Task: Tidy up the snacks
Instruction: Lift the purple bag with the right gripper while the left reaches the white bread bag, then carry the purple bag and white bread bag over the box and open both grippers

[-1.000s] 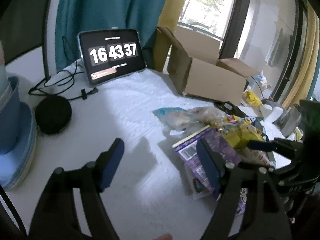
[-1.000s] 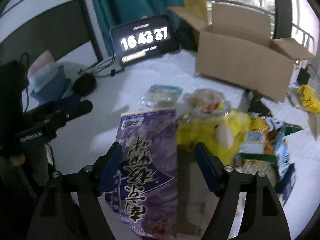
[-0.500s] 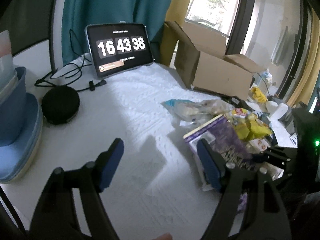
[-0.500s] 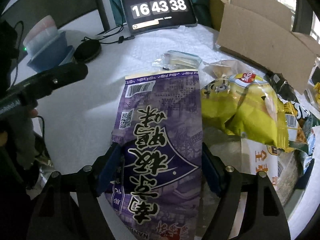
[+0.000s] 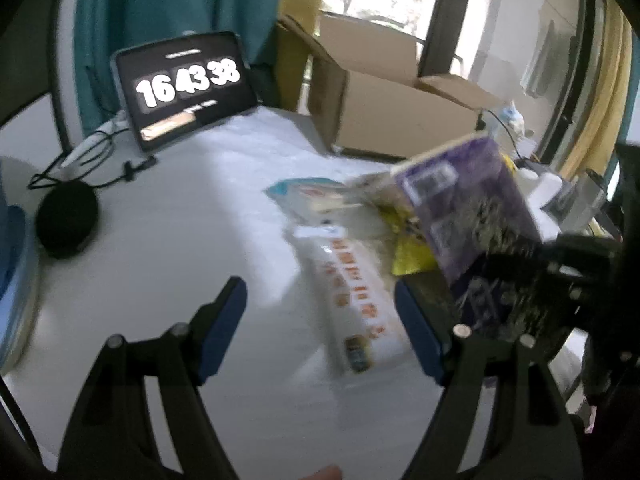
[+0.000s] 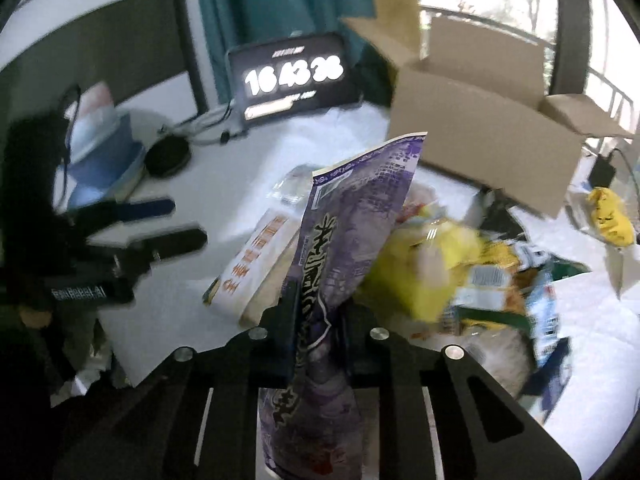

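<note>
A purple snack bag (image 6: 352,216) stands tilted upright off the table, pinched at its lower part. My right gripper (image 6: 316,312) is closing its jaws, and its pads press both sides of the bag. The left wrist view shows the same bag (image 5: 468,208) raised at the right. Beside it a white pack with orange print (image 6: 256,264) lies flat. A yellow chip bag (image 6: 424,264) tops the snack pile to the right. My left gripper (image 5: 320,324) hovers open over the white table (image 5: 180,264), nothing between its fingers; the white pack (image 5: 352,292) lies just ahead.
An open cardboard box (image 6: 480,136) stands at the back right. A tablet showing a clock (image 5: 184,88) leans at the back, with cables and a black round puck (image 5: 66,220) to its left. Stacked blue containers (image 6: 104,156) sit at the far left.
The right gripper closed on the purple bag and lifted it from lying flat to tilted upright, uncovering the white pack. The left gripper moved closer to the snack pile.
</note>
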Tool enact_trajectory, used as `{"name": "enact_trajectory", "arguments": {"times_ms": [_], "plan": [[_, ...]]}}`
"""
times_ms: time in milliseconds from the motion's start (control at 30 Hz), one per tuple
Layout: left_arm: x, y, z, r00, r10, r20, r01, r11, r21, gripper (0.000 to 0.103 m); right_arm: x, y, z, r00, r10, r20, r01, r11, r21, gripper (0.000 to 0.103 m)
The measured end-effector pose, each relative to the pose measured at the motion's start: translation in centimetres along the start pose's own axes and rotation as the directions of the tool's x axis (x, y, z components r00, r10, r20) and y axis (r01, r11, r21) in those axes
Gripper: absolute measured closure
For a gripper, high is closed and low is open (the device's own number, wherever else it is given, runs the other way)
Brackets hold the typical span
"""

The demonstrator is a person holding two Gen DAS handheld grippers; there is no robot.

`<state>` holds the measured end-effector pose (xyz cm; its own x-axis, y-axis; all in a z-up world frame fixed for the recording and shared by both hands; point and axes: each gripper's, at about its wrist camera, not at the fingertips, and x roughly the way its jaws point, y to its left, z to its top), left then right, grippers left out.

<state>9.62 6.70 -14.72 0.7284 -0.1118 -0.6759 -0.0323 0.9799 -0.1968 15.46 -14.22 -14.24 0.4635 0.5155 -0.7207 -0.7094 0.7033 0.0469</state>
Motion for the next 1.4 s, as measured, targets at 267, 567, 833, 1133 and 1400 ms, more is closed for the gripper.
{"name": "enact_trajectory", "arguments": {"times_ms": [267,567,833,1133,1400], "plan": [[4.3,-3.3,-0.2,0.993,-0.020,-0.112,0.026,0.998,0.050,0.024,-2.4,-4.6,0.2,0.997,-0.018,0.076,0.010,0.995,0.101,0.085],[7.8,-6.2,-0.4,0.983,0.034,-0.180,-0.017,0.995,0.094,0.007,-2.8,-8.0,-0.5,0.995,-0.005,0.102,-0.013,0.985,0.174,0.085],[8.3,-5.9,-0.6,0.980,0.038,-0.197,-0.012,0.991,0.133,0.011,-3.4,-9.1,-0.2,0.993,-0.004,0.121,-0.019,0.982,0.186,0.085],[5.6,-3.7,-1.0,0.981,-0.024,-0.191,0.043,0.994,0.097,0.027,-4.5,-10.4,0.7,0.988,-0.024,0.154,-0.007,0.980,0.200,0.085],[1.6,-2.2,0.3,0.995,-0.007,-0.103,0.014,0.997,0.073,0.028,-5.2,-10.6,2.1,0.984,-0.045,0.175,0.011,0.982,0.188,0.085]]}}
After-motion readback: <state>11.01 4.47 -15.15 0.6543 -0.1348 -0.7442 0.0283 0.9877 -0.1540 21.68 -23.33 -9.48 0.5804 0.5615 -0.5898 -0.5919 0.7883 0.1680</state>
